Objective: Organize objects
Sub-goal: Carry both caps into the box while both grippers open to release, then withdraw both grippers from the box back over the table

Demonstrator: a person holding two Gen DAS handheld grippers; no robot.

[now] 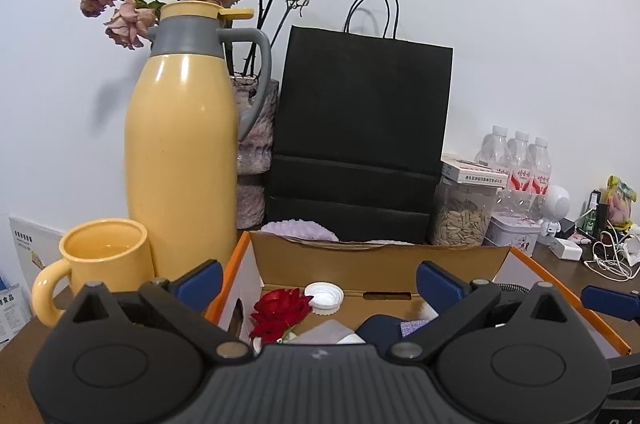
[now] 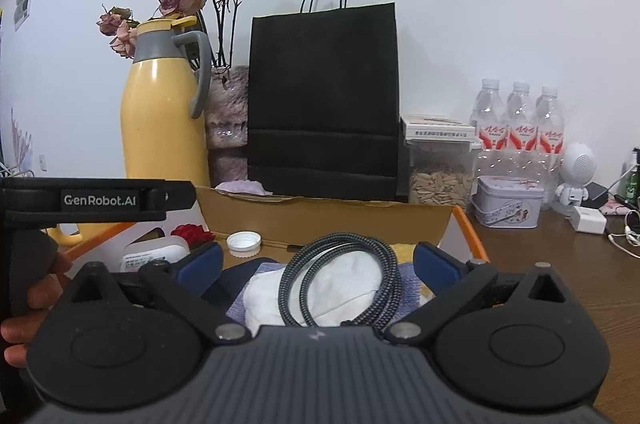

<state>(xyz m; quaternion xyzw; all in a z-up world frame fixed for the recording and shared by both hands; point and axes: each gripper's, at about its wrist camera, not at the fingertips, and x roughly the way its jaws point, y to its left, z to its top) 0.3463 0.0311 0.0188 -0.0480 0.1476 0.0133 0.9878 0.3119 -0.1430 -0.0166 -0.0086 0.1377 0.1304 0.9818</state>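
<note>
An open cardboard box (image 1: 376, 258) with orange edges sits in front of me; it also shows in the right wrist view (image 2: 320, 214). In it lie a red rose (image 1: 280, 312), a white bottle cap (image 1: 324, 298), a coiled braided cable (image 2: 340, 280) on white cloth (image 2: 344, 288), and a white case (image 2: 154, 254). My left gripper (image 1: 318, 282) is open and empty over the box's left part. My right gripper (image 2: 318, 264) is open, its jaws on either side of the cable coil, not closed on it. The left gripper's body (image 2: 96, 199) shows at the left of the right wrist view.
Behind the box stand a yellow thermos (image 1: 180, 151), a yellow mug (image 1: 100, 264), a vase of dried roses (image 1: 256, 151), a black paper bag (image 1: 360, 139), a seed jar (image 1: 464, 212), a tin (image 2: 508, 199), water bottles (image 2: 520, 131), and chargers and cables (image 1: 608, 256).
</note>
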